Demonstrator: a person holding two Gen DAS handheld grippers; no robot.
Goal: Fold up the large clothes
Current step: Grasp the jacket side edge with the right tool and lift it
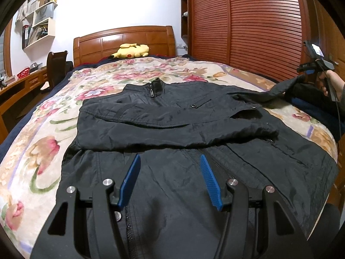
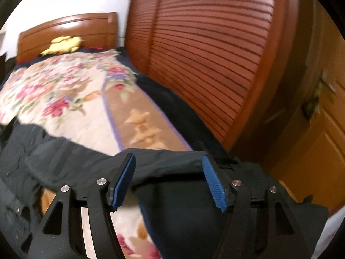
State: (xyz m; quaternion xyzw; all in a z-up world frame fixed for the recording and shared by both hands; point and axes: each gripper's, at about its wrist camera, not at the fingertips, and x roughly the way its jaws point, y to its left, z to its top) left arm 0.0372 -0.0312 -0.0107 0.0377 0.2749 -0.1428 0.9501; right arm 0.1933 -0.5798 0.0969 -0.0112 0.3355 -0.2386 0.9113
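A black zip jacket [image 1: 172, 116] lies face up on the floral bedspread [image 1: 32, 151], collar toward the headboard. One sleeve is folded across its chest. My left gripper [image 1: 170, 158] is open and empty, hovering over the jacket's lower front near the zipper. The other sleeve [image 1: 278, 90] stretches out to the right toward my right gripper [image 1: 310, 73]. In the right wrist view my right gripper [image 2: 169, 161] has its jaws wide apart, and the sleeve [image 2: 168, 166] lies between the blue pads [image 2: 213, 183], lifted off the bed. The view is blurred.
A yellow plush toy [image 1: 131, 50] lies by the wooden headboard [image 1: 123, 41]. A slatted wooden wardrobe [image 1: 243, 21] runs along the bed's right side. A chair [image 1: 56, 69], desk and wall shelves stand at the left. A dark blue cloth [image 2: 183, 220] lies under my right gripper.
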